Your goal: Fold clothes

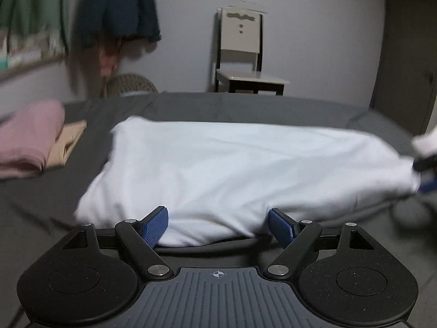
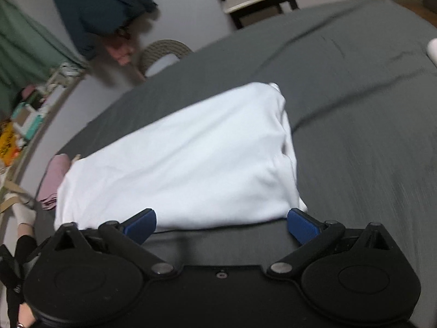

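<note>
A white garment [image 1: 232,169], folded into a long band, lies across the grey bed sheet [image 1: 245,106]. My left gripper [image 1: 218,225] is open, and the garment's near edge sits between its blue pads [image 1: 155,225]. The right gripper [image 1: 426,176] shows at the garment's right end, blurred. In the right wrist view the white garment [image 2: 191,158] stretches away to the left. My right gripper [image 2: 221,227] stands open at its near end, with the cloth's edge just ahead of the blue pads [image 2: 303,227].
A folded pink garment [image 1: 30,139] and a folded beige one [image 1: 68,142] lie at the bed's left. Behind the bed stand a chair [image 1: 240,54] and a wicker basket [image 1: 131,83]. Dark blue clothes [image 1: 120,8] hang on the wall. A person's sleeve [image 2: 21,218] shows at the lower left.
</note>
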Tool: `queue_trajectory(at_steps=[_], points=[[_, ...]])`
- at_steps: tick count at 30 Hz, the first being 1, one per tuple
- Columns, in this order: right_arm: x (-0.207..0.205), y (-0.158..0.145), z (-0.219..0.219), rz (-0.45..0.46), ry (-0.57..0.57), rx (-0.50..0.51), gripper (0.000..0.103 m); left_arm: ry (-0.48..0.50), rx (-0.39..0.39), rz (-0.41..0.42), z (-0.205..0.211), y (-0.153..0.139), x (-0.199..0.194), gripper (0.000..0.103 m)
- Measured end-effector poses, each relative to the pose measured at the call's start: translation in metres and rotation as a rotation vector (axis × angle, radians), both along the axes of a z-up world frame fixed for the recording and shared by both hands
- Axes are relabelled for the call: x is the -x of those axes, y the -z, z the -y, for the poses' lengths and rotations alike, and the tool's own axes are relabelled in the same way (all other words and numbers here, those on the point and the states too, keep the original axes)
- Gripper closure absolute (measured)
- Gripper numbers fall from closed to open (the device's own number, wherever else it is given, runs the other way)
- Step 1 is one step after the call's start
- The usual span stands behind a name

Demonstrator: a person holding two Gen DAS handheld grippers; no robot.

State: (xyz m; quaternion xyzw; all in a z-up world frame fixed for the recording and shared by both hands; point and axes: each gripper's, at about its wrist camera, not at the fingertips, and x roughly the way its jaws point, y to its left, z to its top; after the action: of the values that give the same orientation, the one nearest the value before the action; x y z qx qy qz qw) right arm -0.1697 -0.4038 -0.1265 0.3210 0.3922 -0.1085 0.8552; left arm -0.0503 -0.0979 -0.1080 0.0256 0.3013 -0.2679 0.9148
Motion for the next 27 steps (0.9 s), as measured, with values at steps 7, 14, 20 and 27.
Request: queue_trajectory(at_steps=[7,14,20,27], points=[[-0.011,0.008,-0.011,-0.138,0.035,0.126,0.0,-0.244,-0.02,0.0,-0.032,0.0,-0.015,0.022],[-0.018,0.012,-0.021,-0.167,0.055,0.164,0.0,-0.194,0.249,0.097,-0.036,-0.01,-0.002,0.022],[0.002,0.004,0.001,0.014,0.047,-0.094,0.0,0.183,0.337,0.111,0.038,-0.007,0.018,0.02],[0.016,0.021,0.032,0.091,0.218,-0.361,0.0,0.35,0.23,0.072,0.104,0.01,0.039,0.02]])
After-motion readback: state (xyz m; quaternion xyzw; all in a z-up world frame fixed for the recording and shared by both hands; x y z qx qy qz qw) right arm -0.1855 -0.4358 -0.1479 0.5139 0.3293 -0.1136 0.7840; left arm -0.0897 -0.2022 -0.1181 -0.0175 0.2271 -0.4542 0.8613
